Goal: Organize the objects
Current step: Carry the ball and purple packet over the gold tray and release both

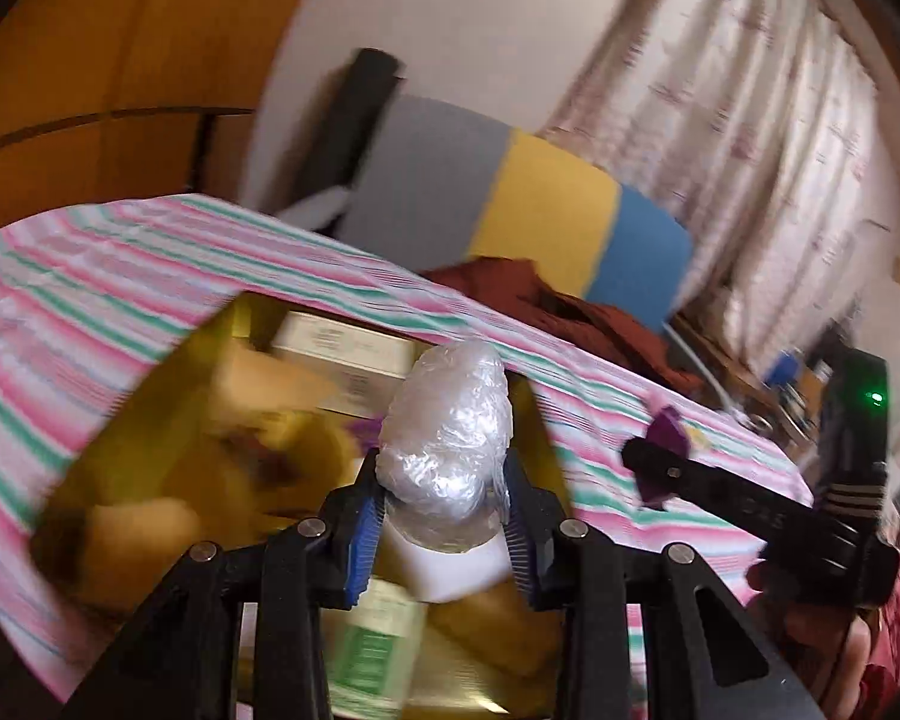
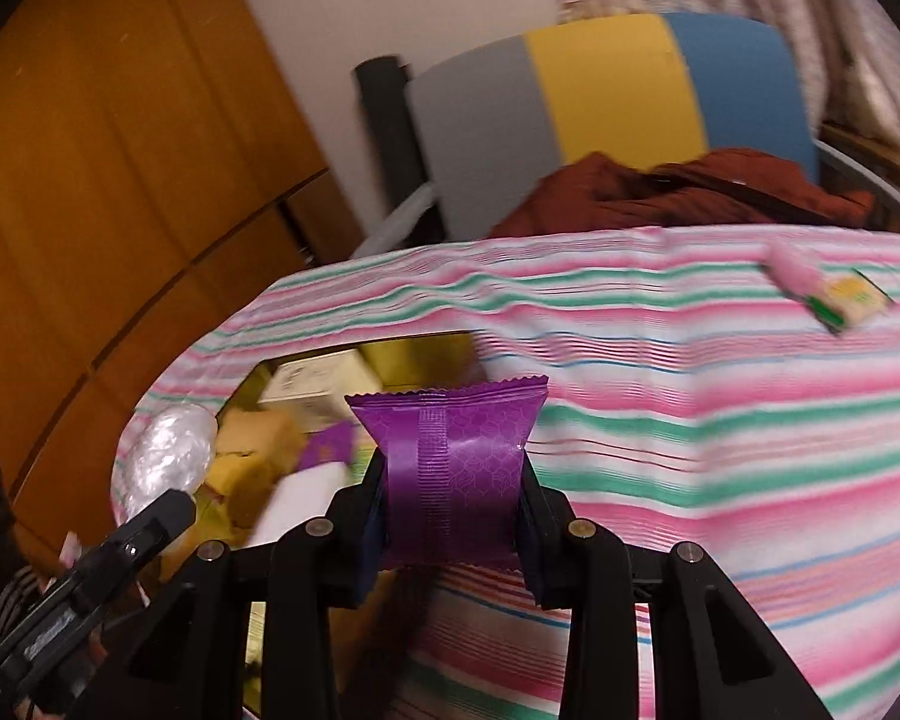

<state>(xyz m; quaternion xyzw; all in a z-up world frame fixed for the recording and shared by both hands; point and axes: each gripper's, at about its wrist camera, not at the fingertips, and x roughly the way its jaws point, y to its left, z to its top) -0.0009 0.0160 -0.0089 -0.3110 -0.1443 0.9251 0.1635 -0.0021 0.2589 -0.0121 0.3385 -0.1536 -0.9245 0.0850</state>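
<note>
My left gripper [image 1: 444,516] has its jaws clenched on a lump wrapped in clear crinkled plastic [image 1: 447,432], pinched between the blue pads [image 1: 363,531] at the lower middle of the left wrist view. The lump stands up out of the jaws, and below it sits a white block [image 1: 450,570]; I cannot tell whether that is part of the same thing.

Behind and beneath it, from the middle to the lower left of the frame, lies a yellow box [image 1: 150,396] holding blurred yellowish items, a pale carton [image 1: 342,354] and a green-and-white packet [image 1: 369,648]. The box rests on the bench, which is covered in a pink, green and white striped cloth [image 1: 90,276].

My right gripper [image 2: 450,498] has its jaws grasping a purple snack sachet [image 2: 450,468] across its middle, so the foil bows inward there; its crimped top edge sits at the centre of the right wrist view, above the striped cloth and just right of the box. In the same view the wrapped lump appears at the left, over the box.

A small pink and yellow-green packet [image 2: 828,288] lies on the cloth at the upper right. Beyond the bench stands a chair [image 2: 600,84] with a grey, yellow and blue back, a rust-red garment [image 2: 690,186] heaped on it.
</note>
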